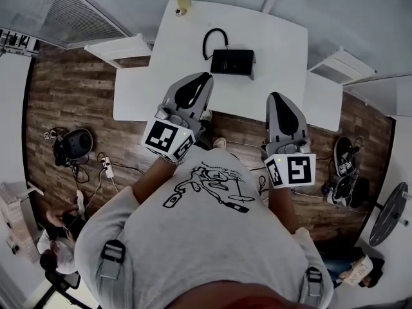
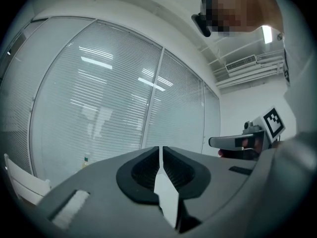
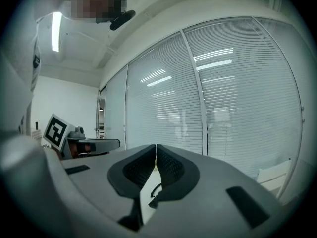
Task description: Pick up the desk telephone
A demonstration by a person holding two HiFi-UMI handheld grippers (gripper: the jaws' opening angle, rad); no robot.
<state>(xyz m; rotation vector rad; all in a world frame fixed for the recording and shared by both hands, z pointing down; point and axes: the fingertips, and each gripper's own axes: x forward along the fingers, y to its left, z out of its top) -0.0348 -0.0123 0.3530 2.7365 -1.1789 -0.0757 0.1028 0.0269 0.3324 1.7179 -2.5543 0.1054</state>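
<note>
Desk telephone (image 1: 232,62): not yet gripped. Nearest the operator, L gripper (image 1: 205,76) and R gripper (image 1: 275,96) are both held level, jaws fully closed, nothing between them. L tip is nearer, just short and left of the phone; R is further off, to its right. Phone sits mid-table (image 1: 283,44), long axis crosswise, cord (image 1: 212,38) looping rear-left.
</note>
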